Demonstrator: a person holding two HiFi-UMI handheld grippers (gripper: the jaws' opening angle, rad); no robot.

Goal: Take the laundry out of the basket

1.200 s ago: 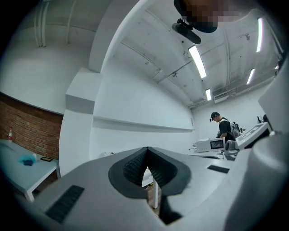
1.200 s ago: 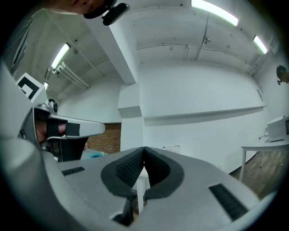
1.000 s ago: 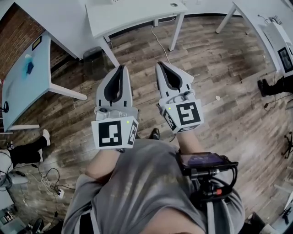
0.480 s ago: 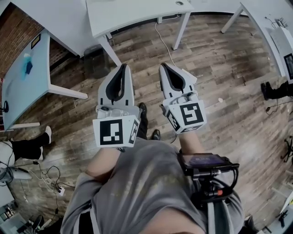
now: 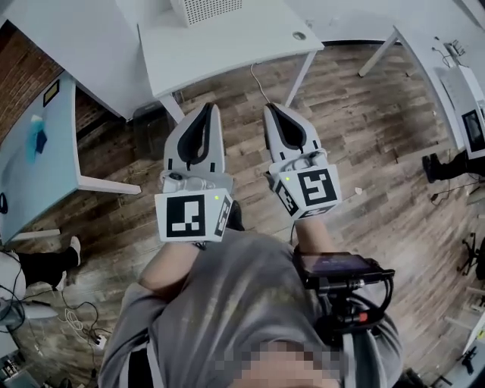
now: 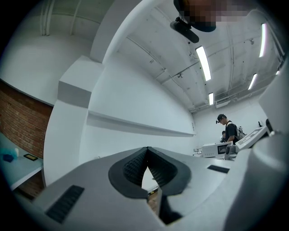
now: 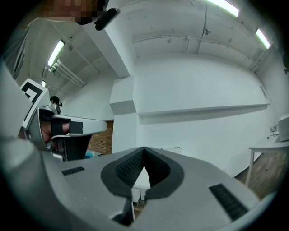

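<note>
Both grippers are held up side by side in front of the person's chest, over a wooden floor. My left gripper (image 5: 206,108) is shut, its tips touching, with nothing between them; the left gripper view shows the same closed left gripper (image 6: 147,149) against a white wall. My right gripper (image 5: 270,107) is shut and empty too, and the right gripper view shows this right gripper (image 7: 144,149) with its tips pressed together. A white slatted basket (image 5: 204,9) stands on the white table (image 5: 227,42) ahead, cut off by the top edge. No laundry can be seen in it.
A second white table (image 5: 68,38) stands at the upper left, a light blue one (image 5: 34,155) at the left. A dark bin (image 5: 148,121) sits under the tables. Cables (image 5: 64,299) lie on the floor at lower left. A person (image 6: 230,131) stands far off by equipment.
The view has moved forward towards the white table, which now fills more of the top; the basket on it has come into sight. Both grippers stay shut and keep their pose.
</note>
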